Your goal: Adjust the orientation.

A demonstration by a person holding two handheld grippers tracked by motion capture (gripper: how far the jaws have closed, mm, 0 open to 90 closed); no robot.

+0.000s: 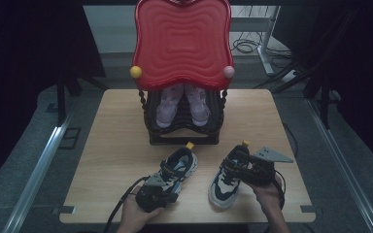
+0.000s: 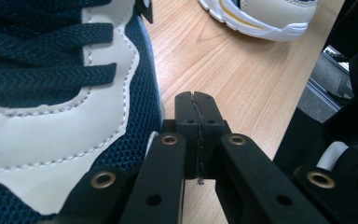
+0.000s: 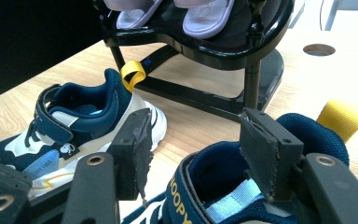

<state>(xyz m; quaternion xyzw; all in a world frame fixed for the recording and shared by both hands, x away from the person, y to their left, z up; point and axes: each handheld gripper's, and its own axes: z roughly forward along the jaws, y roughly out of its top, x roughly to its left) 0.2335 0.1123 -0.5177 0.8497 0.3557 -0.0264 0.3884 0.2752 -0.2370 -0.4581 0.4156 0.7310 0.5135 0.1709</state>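
Observation:
Two navy and cream sneakers lie on the wooden table [image 1: 116, 126]. The left sneaker [image 1: 178, 166] [image 2: 51, 93] [image 3: 74, 121] has its heel toward the rack. My left gripper [image 1: 171, 187] [image 2: 196, 116] rests beside its toe end, jaws pressed together with nothing between them. The right sneaker [image 1: 226, 182] [image 3: 223, 186] lies under my right gripper [image 1: 235, 166] [image 3: 200, 151]. Its jaws stand open astride the shoe's collar, and bare wood shows between the left pad [image 3: 137, 149] and the shoe. The right sneaker's sole [image 2: 261, 14] shows in the left gripper view.
A black shoe rack [image 1: 182, 131] [image 3: 242, 51] with a red wavy top [image 1: 182, 43] stands at the table's middle back. It holds a pair of pale pink shoes [image 1: 167, 104] [image 3: 205, 18]. Yellow heel loops [image 3: 133, 72] stick up from both sneakers. Bare wood lies left and right of the rack.

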